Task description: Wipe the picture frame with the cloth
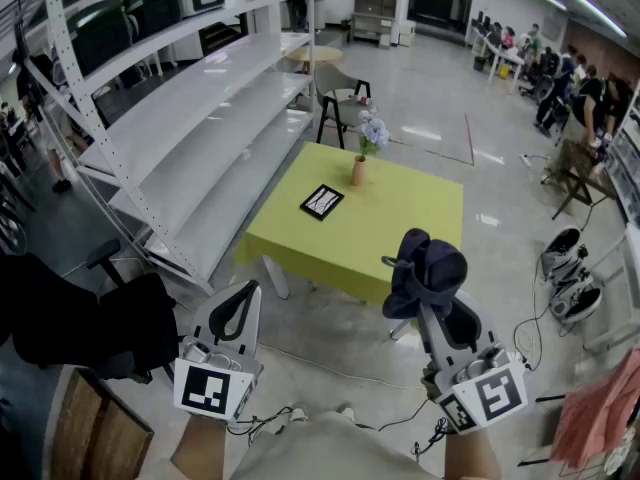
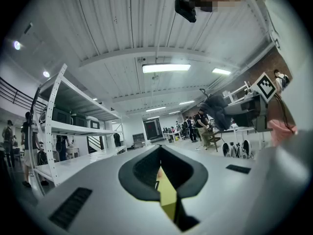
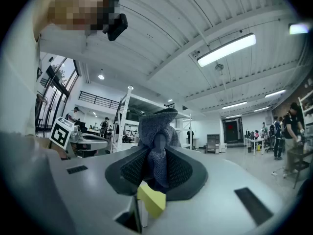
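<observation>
1. The right claw (image 3: pixel 159 166) pinches a bunched dark cloth (image 1: pixel 428 266). The cloth looks soft and floppy, so a firm bite near its middle suits it.
2. The left claw (image 1: pixel 236 314) is pressed together and empty.
3. The picture frame (image 1: pixel 321 202) lies flat on the yellow-green worktop (image 1: pixel 405 230), well apart from both claws. It is likely light and slippery, so steady one edge.

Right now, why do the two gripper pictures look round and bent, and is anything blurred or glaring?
Head view: sharp and evenly lit, with glare patches on the floor. Left gripper view: wide-angle lens bends straight lines and darkens corners; the ceiling lamp is blown out. Right gripper view: same bending; the cloth in the jaws is slightly soft.
</observation>
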{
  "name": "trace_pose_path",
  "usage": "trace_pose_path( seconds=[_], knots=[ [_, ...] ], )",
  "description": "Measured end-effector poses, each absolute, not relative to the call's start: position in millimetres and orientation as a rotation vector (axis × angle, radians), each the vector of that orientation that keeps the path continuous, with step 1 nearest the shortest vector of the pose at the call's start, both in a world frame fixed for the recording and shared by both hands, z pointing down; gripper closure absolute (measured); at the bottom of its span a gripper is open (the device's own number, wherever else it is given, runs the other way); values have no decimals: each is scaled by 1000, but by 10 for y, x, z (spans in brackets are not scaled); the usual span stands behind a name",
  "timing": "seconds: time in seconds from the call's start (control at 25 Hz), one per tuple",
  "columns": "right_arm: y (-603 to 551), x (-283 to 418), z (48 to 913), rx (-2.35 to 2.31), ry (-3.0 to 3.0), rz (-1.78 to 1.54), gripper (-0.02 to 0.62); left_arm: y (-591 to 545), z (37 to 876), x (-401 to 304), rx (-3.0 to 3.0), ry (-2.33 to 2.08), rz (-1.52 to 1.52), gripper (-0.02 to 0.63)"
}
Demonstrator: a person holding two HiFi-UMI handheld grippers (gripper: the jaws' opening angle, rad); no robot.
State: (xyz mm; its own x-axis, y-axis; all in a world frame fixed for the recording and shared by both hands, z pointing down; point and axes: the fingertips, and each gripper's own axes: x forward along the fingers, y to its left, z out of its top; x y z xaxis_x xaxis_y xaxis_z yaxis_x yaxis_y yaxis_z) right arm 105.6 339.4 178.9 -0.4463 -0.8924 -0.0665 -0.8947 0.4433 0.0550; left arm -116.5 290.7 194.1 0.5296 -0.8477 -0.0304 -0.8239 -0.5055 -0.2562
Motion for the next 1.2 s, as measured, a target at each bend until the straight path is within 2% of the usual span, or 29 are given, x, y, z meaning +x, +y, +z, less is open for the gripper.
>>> trace_pose_path(
  seconds=[1.2],
  knots=[
    [3303, 1635, 2186, -1572, 2728, 33, 502, 3046, 2127, -476, -2544, 1429, -215, 598]
  ],
)
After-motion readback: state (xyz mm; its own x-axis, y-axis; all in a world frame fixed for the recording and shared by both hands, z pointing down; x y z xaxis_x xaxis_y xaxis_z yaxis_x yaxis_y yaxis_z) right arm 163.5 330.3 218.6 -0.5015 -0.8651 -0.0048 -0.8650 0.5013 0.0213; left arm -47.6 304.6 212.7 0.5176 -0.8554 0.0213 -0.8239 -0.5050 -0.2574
